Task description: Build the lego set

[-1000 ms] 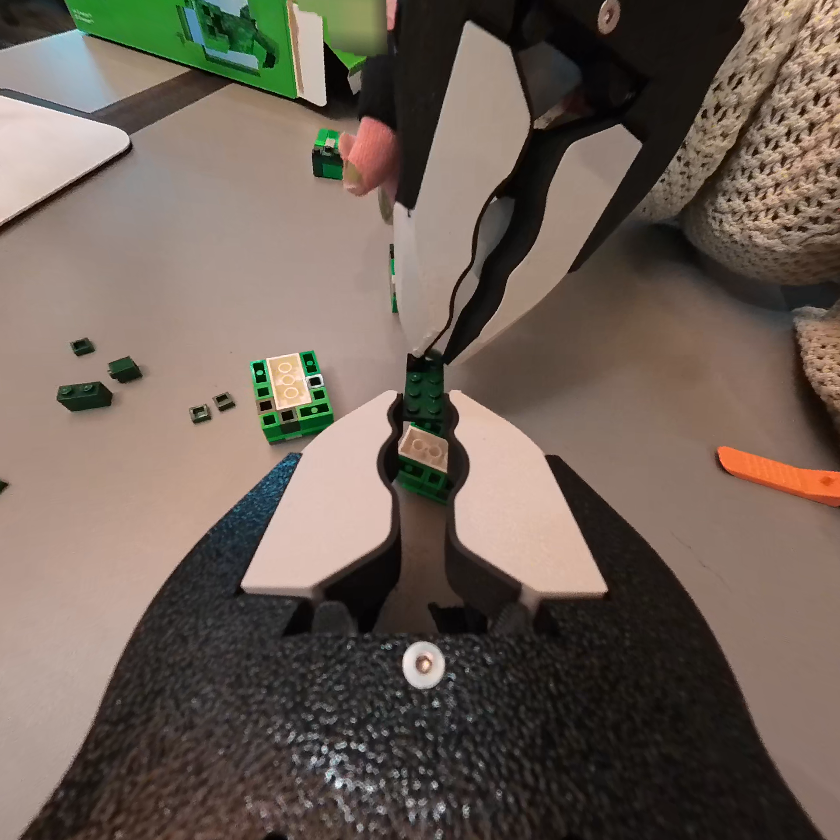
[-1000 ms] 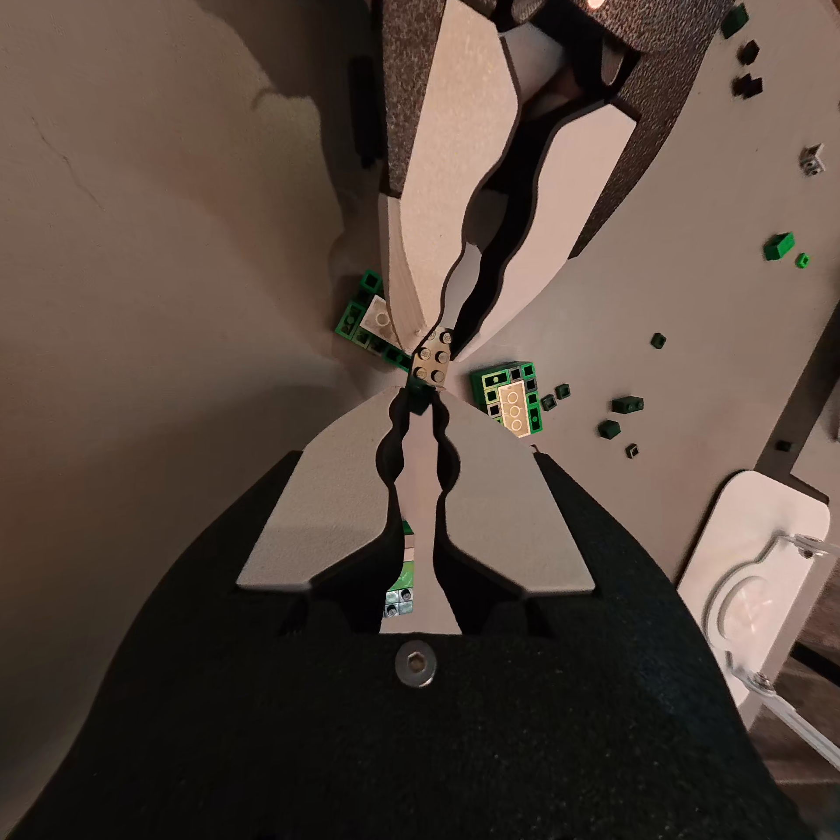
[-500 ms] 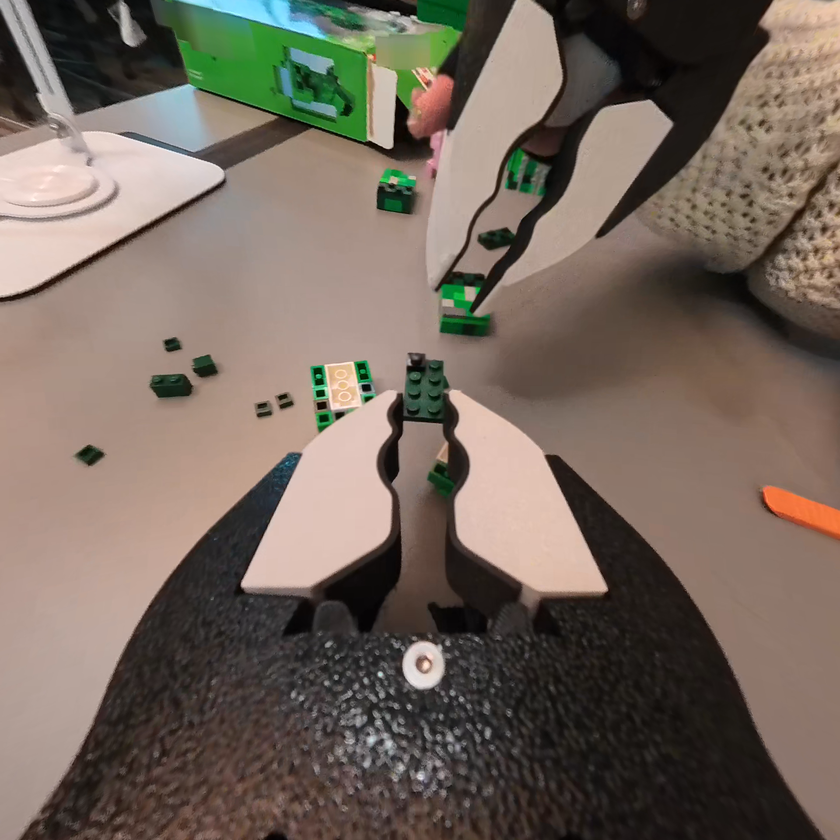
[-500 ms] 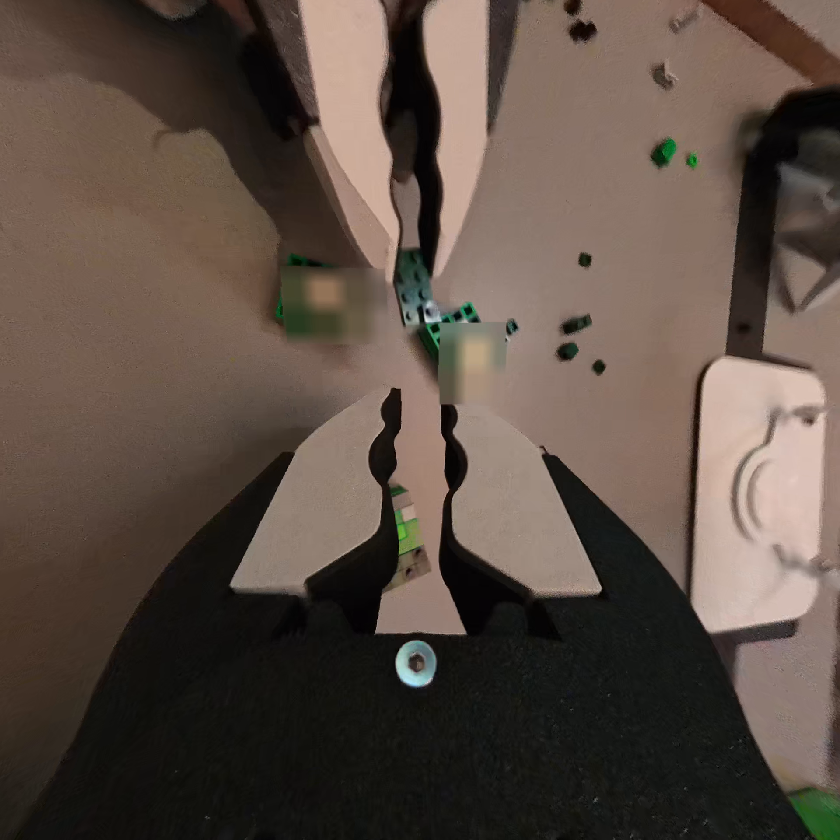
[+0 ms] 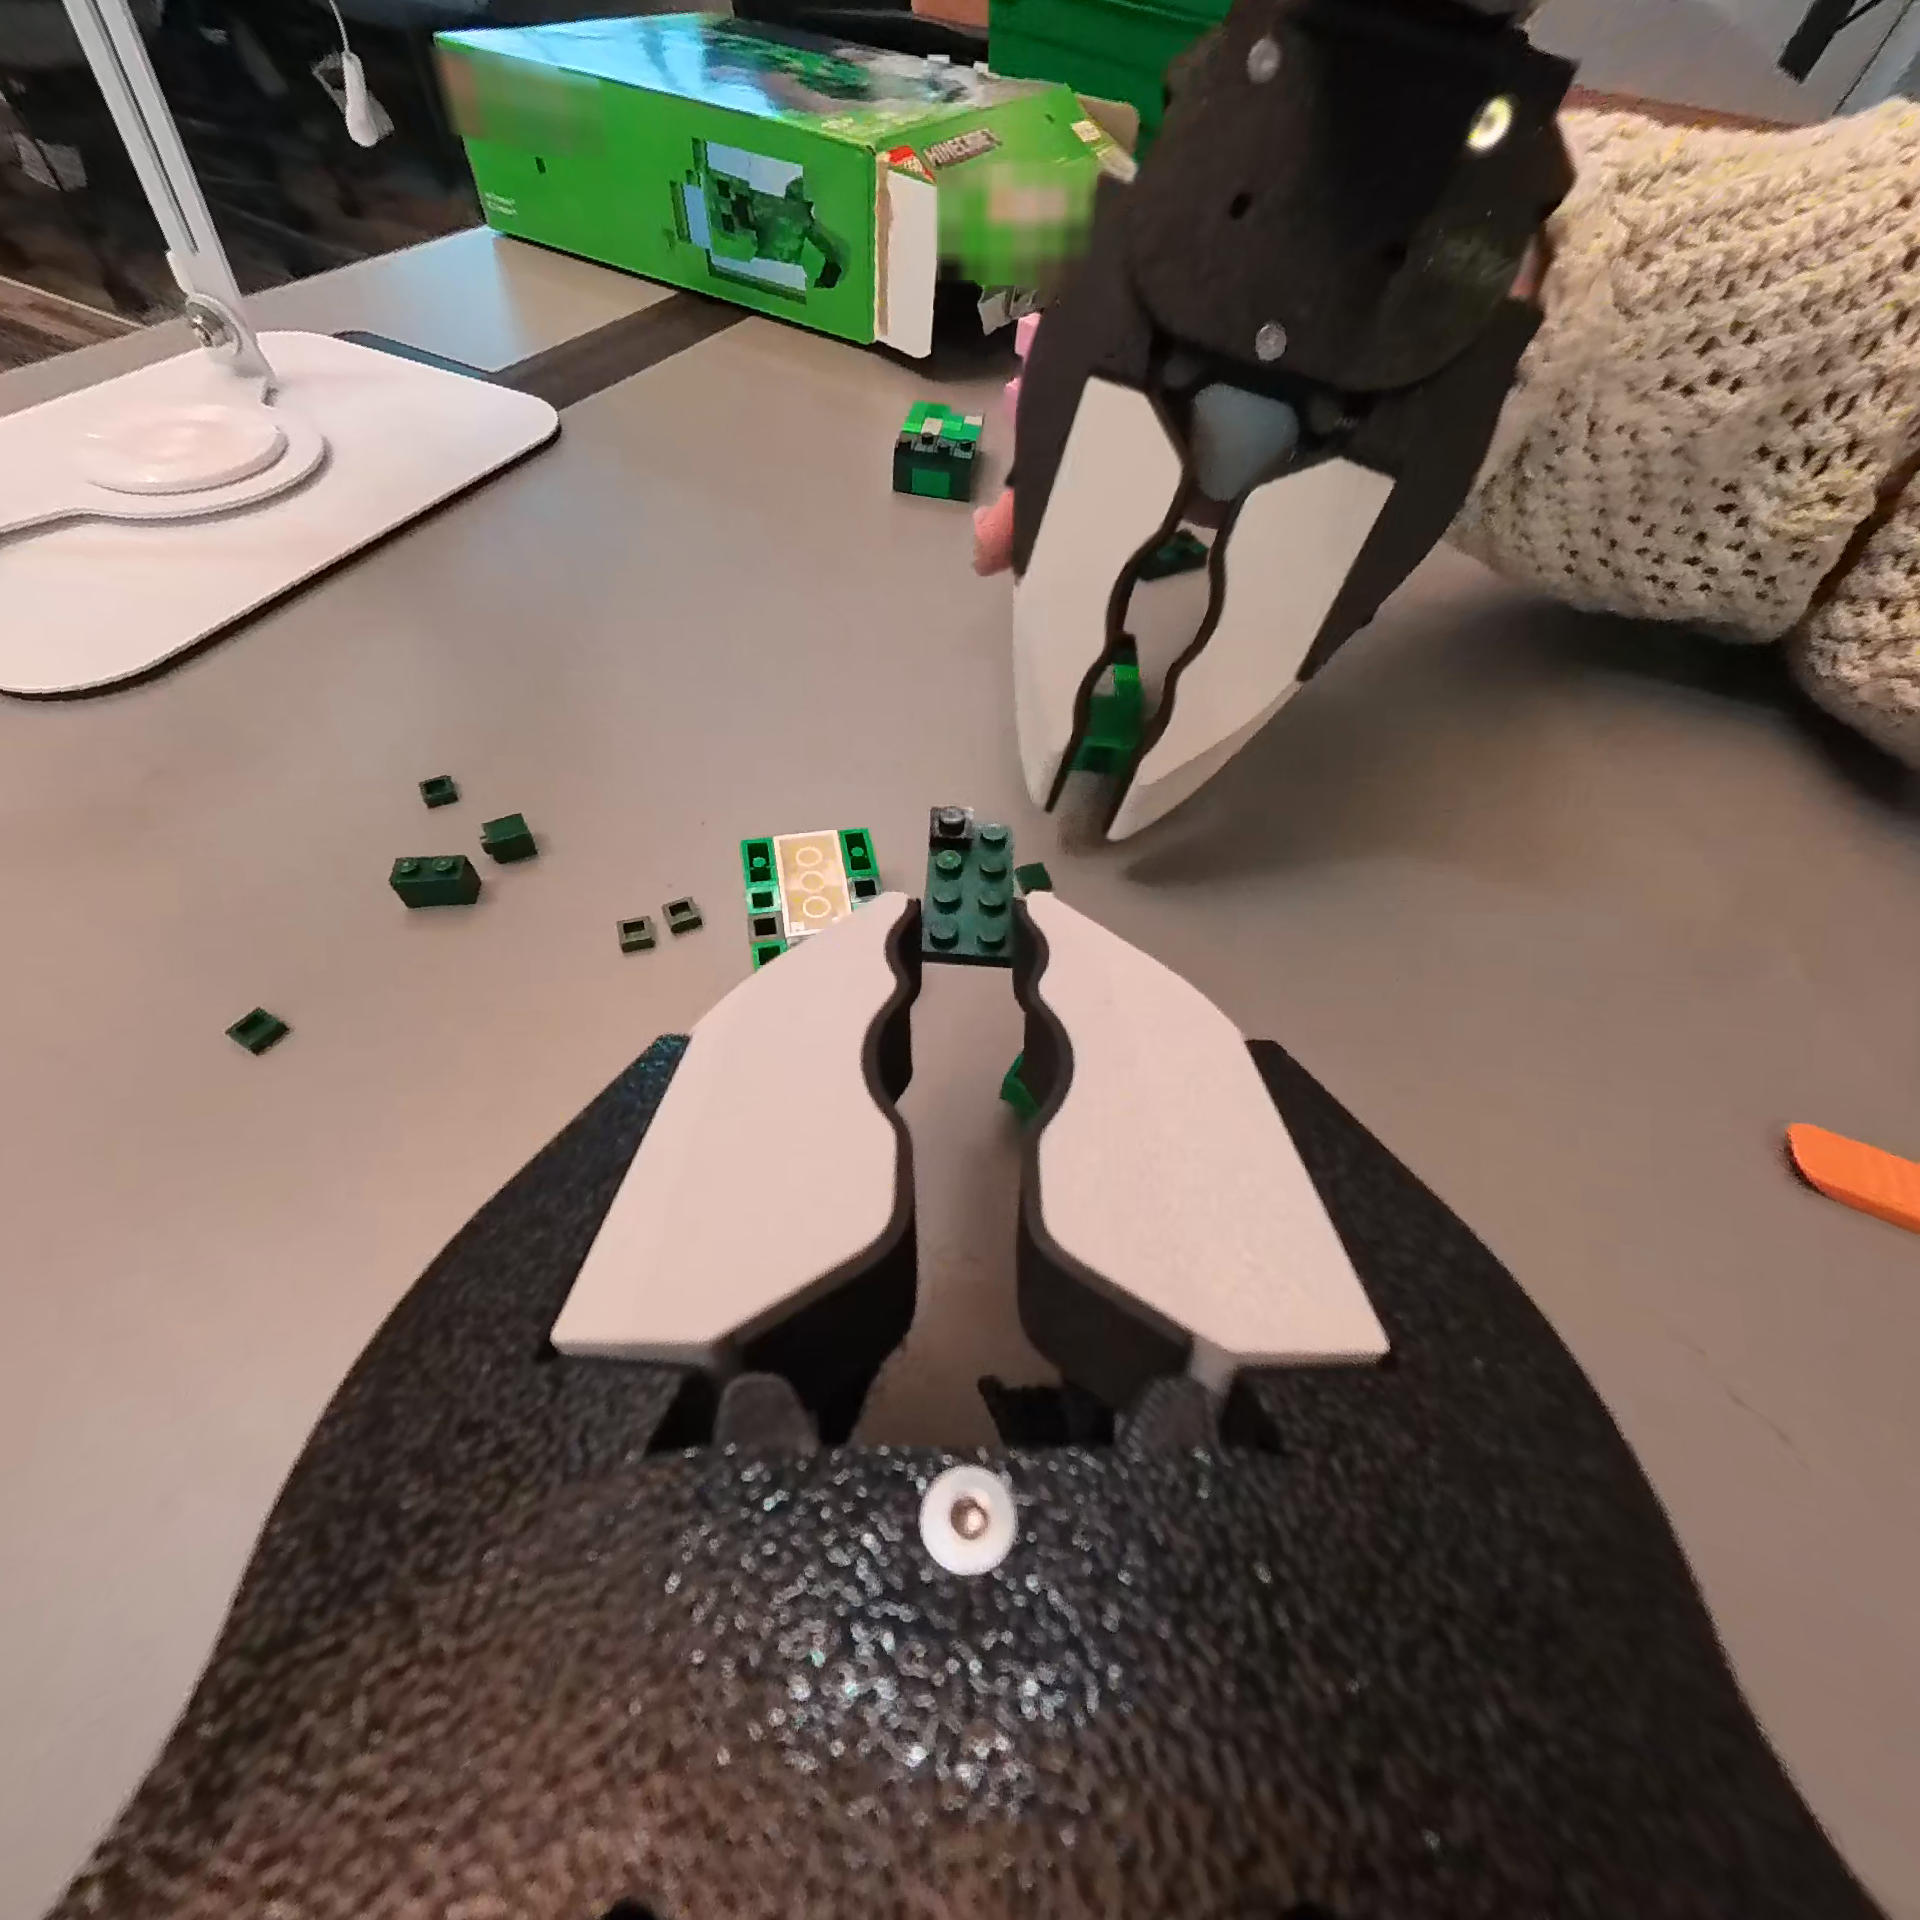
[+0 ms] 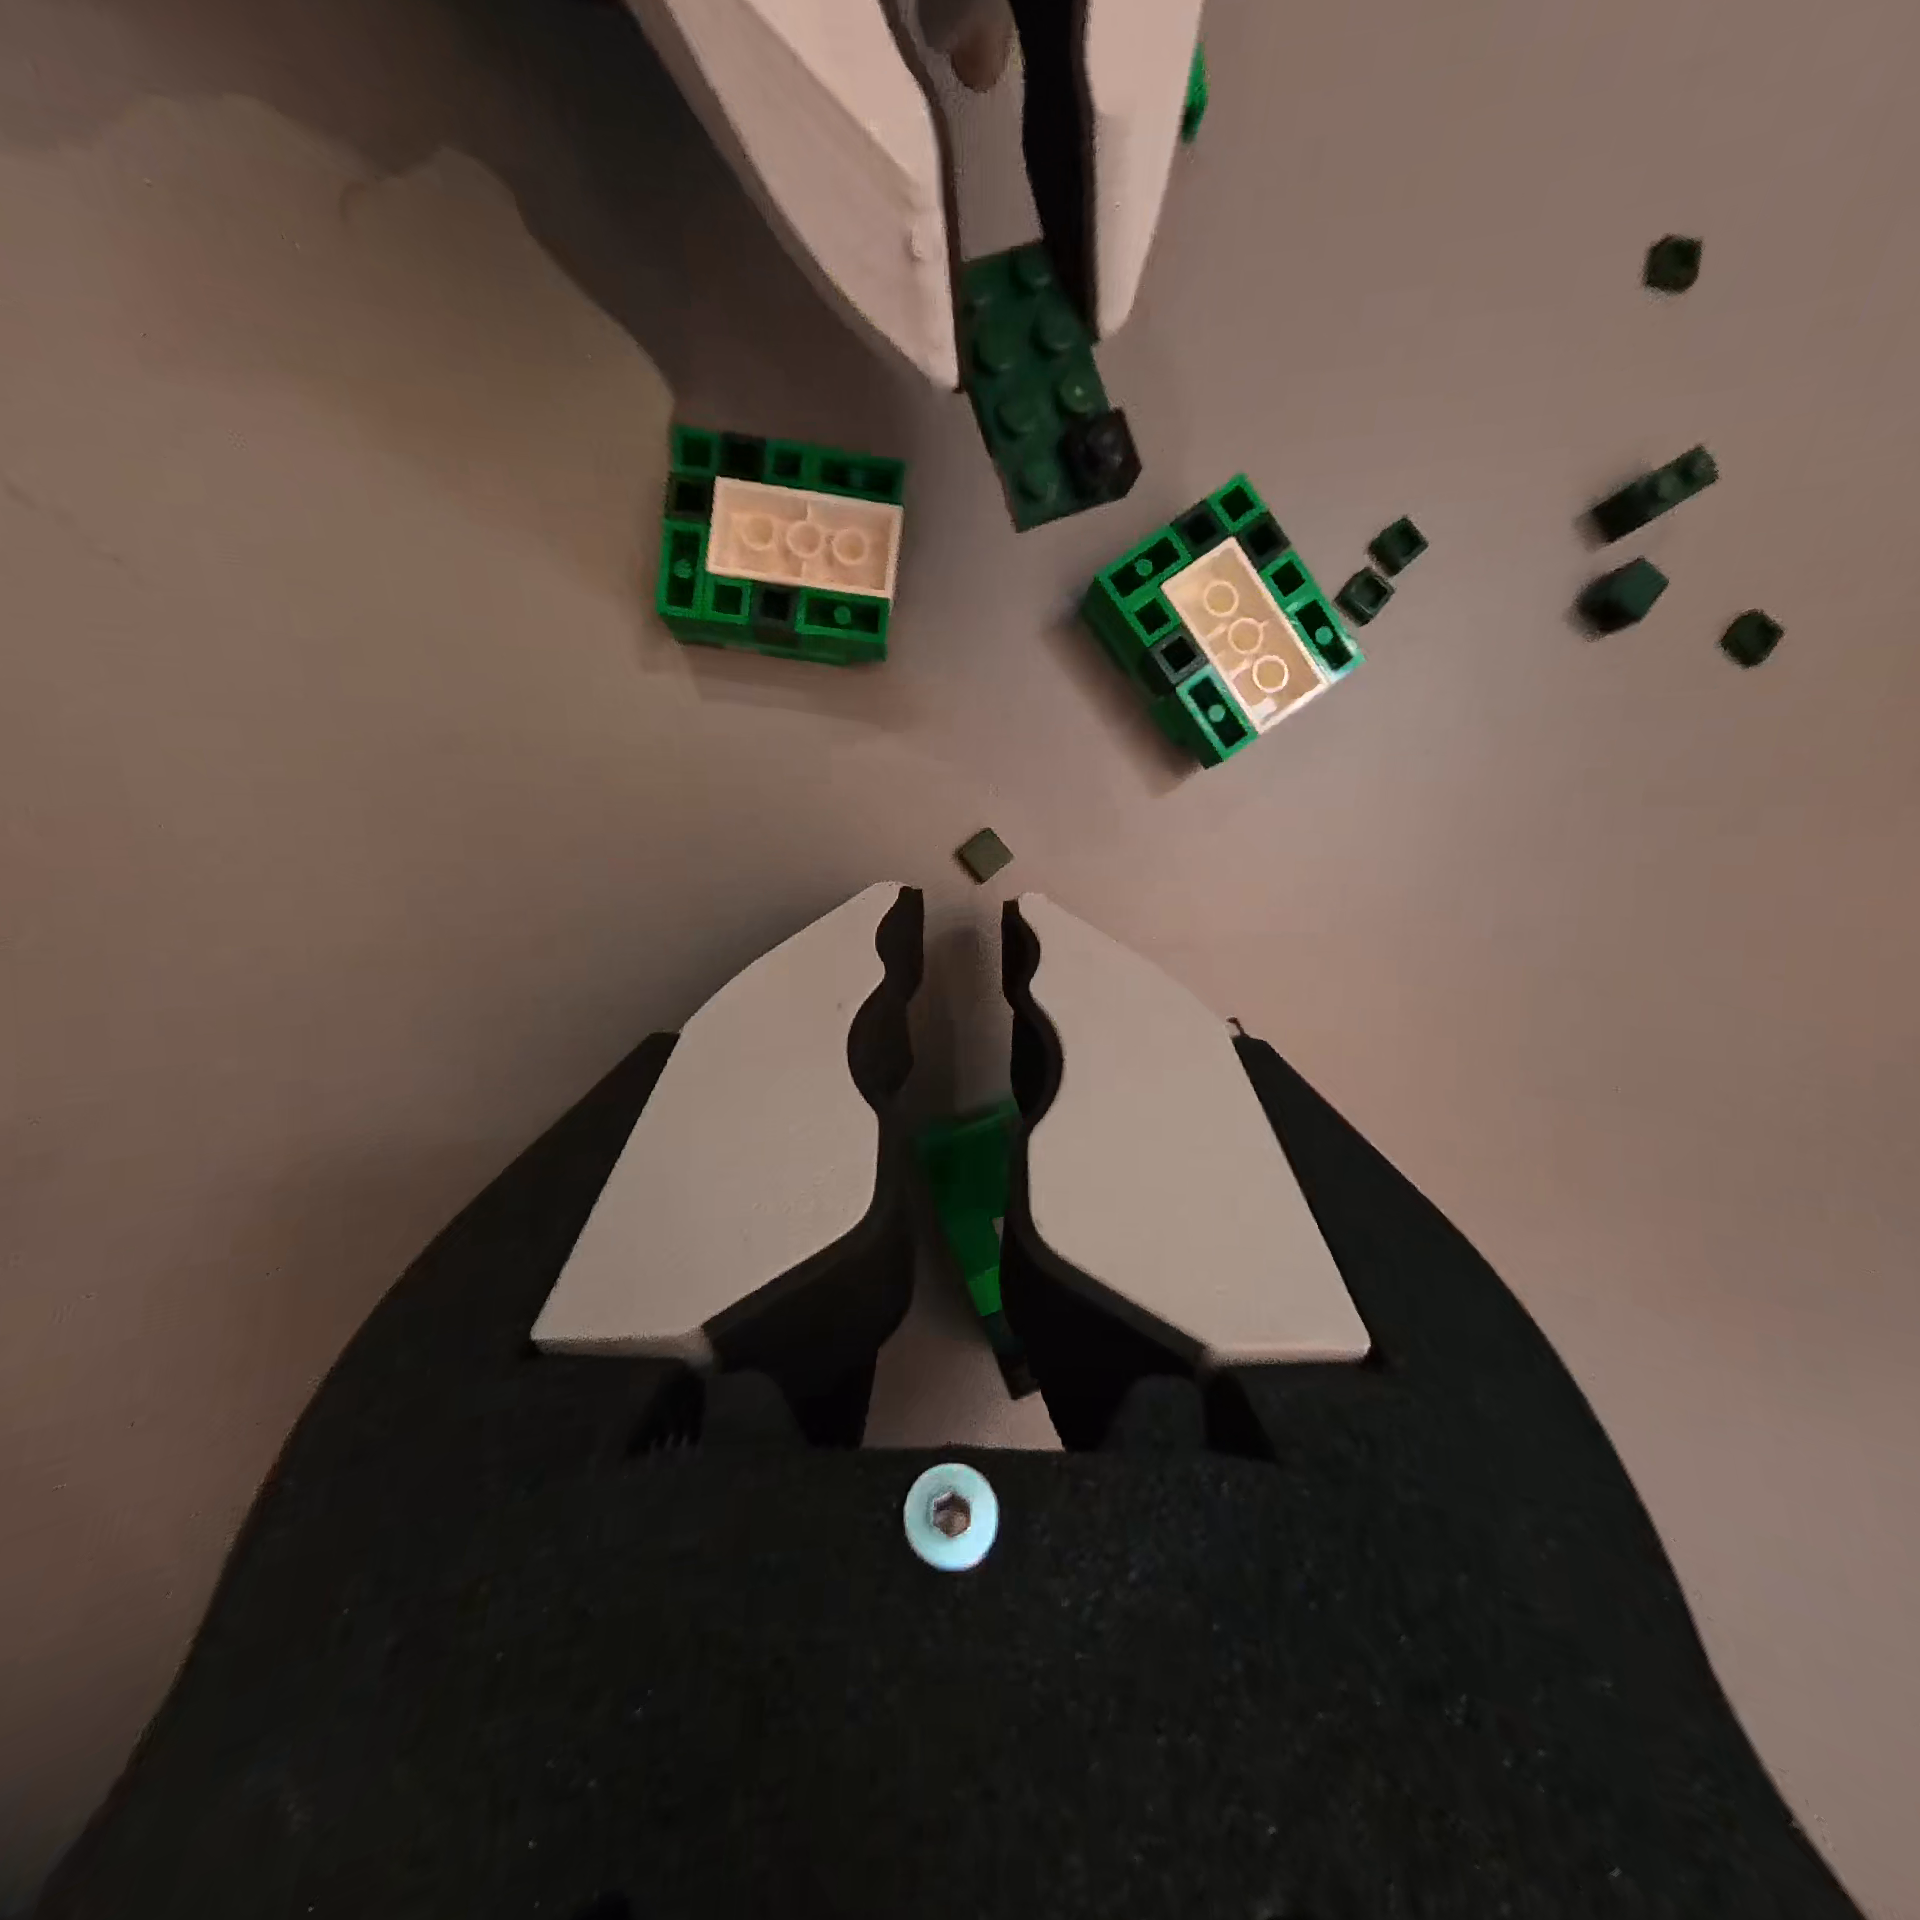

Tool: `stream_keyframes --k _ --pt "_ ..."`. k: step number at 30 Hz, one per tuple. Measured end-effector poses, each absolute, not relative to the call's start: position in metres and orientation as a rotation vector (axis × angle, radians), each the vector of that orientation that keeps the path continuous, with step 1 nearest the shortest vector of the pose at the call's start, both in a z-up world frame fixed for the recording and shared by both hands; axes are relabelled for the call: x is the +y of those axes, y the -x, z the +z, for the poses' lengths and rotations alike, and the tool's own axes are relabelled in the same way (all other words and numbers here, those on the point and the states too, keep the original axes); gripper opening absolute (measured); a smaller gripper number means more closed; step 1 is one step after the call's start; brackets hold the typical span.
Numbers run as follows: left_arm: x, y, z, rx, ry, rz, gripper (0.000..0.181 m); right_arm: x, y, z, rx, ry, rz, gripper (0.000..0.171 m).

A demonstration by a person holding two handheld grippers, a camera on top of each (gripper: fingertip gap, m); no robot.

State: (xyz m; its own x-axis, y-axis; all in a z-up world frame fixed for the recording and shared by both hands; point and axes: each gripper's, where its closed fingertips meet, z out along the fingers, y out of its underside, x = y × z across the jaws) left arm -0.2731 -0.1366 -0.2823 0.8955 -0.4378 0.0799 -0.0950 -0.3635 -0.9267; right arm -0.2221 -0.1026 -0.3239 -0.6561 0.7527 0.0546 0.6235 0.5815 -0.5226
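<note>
My left gripper [image 5: 971, 914] is shut on a dark green studded plate [image 5: 971, 894], held above the table. A small black piece [image 5: 951, 826] sits on the plate's far end. The right wrist view shows the plate [image 6: 1039, 395] and the black piece [image 6: 1101, 452] from above. My right gripper [image 6: 961, 899] is slightly open and empty, with its tips low over the table to the right of the plate [image 5: 1086, 821]. A tiny dark green tile [image 6: 985, 854] lies just beyond its tips. Two green blocks with tan centres [image 6: 790, 551] [image 6: 1226, 623] rest under the plate.
Loose dark green pieces [image 5: 436, 878] lie to the left. A green box [image 5: 727, 197], a small green cube [image 5: 935, 457] and a white lamp base [image 5: 208, 499] stand at the back. An orange separator tool [image 5: 1860, 1190] lies at right. A knit sleeve [image 5: 1662, 364] is behind the right gripper. Spacing between my two grippers at the tips: around 8 cm. The small green cube [image 5: 935, 457] is about 20 cm from my right fingertips.
My right gripper let go of the black piece on the plate's far end, opened and drew away to the right. My left gripper rose with the plate, off the green block.
</note>
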Motion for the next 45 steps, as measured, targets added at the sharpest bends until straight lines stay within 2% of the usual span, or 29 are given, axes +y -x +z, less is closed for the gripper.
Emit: stream_keyframes --k 5,8,16,23,35,39,45 --pt "-0.137 0.271 -0.283 0.4 1.932 -0.383 0.015 -0.096 0.23 -0.331 -2.415 1.399 0.608 0.008" --pt "-0.137 0.272 -0.284 0.4 1.934 -0.375 0.015 -0.103 0.228 -0.331 -2.303 1.563 0.628 0.012" --pt "-0.134 0.284 -0.275 0.338 1.888 -0.291 0.016 -0.104 0.226 -0.326 -1.864 1.663 0.64 0.021" --pt "-0.131 0.288 -0.27 0.295 1.85 -0.264 0.016 -0.1 0.225 -0.336 -1.784 1.753 0.686 0.022" --pt "-0.127 0.289 -0.276 0.178 1.89 -0.141 0.016 -0.101 0.232 -0.336 -1.804 1.722 0.688 0.015" --pt "-0.138 0.289 -0.282 0.043 1.938 0.004 0.016 -0.1 0.23 -0.336 -1.821 1.695 0.673 0.0" --pt "-0.158 0.273 -0.28 -0.084 1.901 0.035 0.015 -0.103 0.23 -0.335 -1.839 1.674 0.718 0.0"
